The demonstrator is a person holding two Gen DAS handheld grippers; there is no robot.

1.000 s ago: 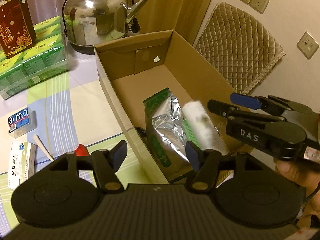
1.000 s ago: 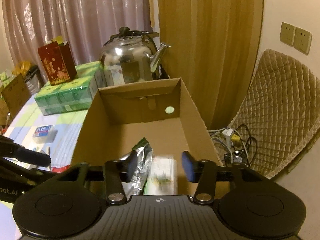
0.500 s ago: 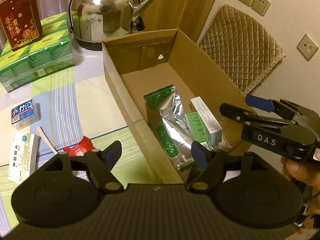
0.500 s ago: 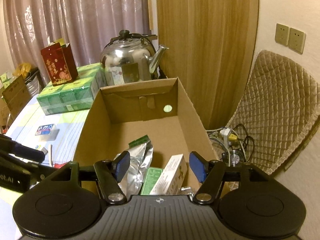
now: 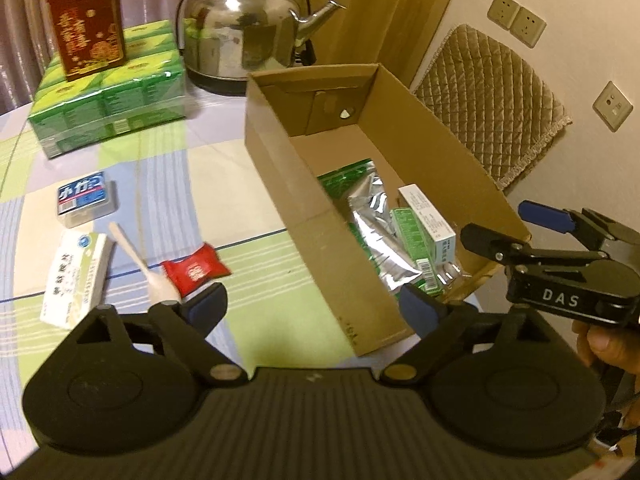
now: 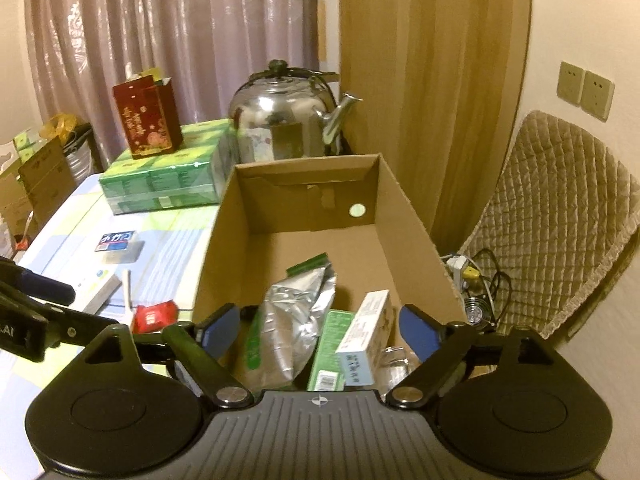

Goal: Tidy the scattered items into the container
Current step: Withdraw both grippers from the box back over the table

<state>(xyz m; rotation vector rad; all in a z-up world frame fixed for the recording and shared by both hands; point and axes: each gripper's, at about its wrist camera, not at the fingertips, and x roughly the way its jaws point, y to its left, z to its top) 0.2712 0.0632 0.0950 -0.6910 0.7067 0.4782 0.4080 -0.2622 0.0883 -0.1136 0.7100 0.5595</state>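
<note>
The open cardboard box (image 5: 272, 148) holds a silver foil pouch (image 5: 376, 216), a green box (image 5: 412, 236) and a white box (image 5: 428, 212). Left of it on the cloth lie a red packet (image 5: 196, 272), a white spoon (image 5: 140, 260), a white medicine box (image 5: 76, 276) and a small blue-labelled box (image 5: 86, 198). My left gripper (image 5: 312, 307) hangs over the box's near corner, jaws opening, nothing between them. My right gripper (image 6: 320, 325) hovers above the pouch (image 6: 292, 320), green box (image 6: 332, 344) and white box (image 6: 368, 328), jaws opening, pads touching nothing.
A steel kettle (image 5: 244, 28) stands behind the box, beside a stack of green tissue packs (image 5: 108, 108) with a red gift bag (image 5: 88, 28) on top. A quilted chair back (image 6: 560, 220) and cables (image 6: 480, 280) lie off the table's right edge.
Both grippers have widened and drawn back from the box. The white box, blurred in mid-fall a second ago, now rests in the carton. The left view has shifted toward the table items.
</note>
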